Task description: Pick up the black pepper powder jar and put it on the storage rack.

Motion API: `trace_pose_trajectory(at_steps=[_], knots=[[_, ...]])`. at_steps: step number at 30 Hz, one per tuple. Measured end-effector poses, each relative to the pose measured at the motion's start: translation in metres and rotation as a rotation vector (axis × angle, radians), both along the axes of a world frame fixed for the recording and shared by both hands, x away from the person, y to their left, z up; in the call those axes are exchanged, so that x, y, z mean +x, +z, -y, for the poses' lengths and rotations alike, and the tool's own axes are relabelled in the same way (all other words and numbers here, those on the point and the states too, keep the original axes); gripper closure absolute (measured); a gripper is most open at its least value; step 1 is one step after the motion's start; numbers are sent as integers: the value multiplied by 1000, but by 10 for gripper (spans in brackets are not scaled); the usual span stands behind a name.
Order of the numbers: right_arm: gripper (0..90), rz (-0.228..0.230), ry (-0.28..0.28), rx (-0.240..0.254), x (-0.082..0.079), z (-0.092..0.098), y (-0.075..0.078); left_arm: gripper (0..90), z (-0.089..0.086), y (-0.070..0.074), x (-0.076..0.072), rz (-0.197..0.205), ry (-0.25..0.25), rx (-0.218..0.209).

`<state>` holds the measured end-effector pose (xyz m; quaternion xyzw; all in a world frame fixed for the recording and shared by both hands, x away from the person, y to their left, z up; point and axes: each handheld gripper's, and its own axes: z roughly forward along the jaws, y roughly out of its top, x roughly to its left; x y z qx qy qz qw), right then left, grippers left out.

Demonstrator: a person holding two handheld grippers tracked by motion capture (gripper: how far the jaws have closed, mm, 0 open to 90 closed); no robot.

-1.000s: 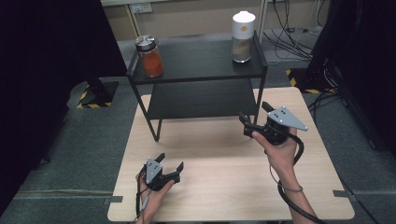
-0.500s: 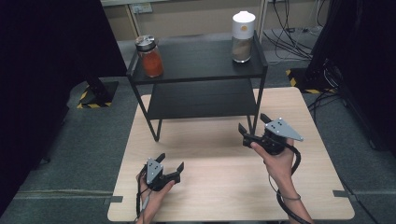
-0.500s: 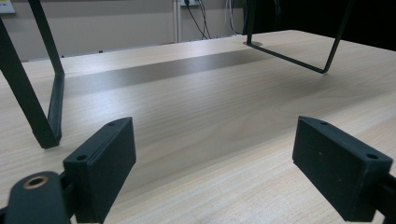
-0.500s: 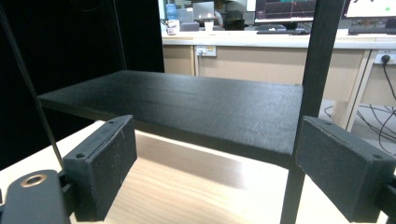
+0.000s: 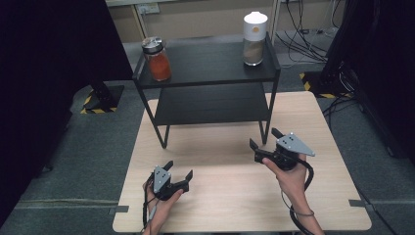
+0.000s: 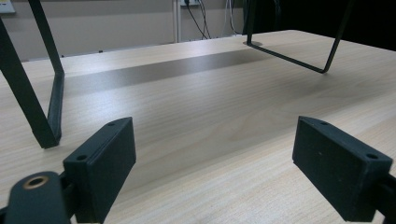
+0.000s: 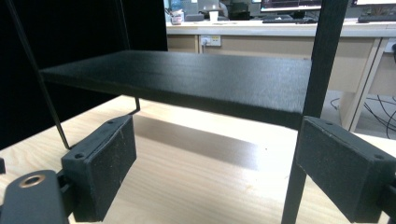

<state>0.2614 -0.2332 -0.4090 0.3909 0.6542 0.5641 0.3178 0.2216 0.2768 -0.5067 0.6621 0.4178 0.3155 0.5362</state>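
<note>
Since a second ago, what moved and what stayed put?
The right claw came down toward the table and back toward the person, away from the black shelf. It stayed open and grabbed nothing. The left claw kept its place, open too. The red jar and the white-lidded jar didn't move on the top shelf.

Left gripper (image 6: 215,172): two black jaws set wide apart, nothing between them, low over pale wooden table (image 6: 205,121); black shelf leg (image 6: 32,102) near left; thin black leg frame (image 6: 299,56) far right; wall cables beyond
</note>
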Motion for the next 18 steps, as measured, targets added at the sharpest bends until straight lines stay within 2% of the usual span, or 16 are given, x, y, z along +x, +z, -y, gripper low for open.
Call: trace_pose_trajectory(at_steps=[18], knots=[[118, -63, -1, -20, -5, 2, -31, 129, 1, 0, 0, 1, -1, 1]])
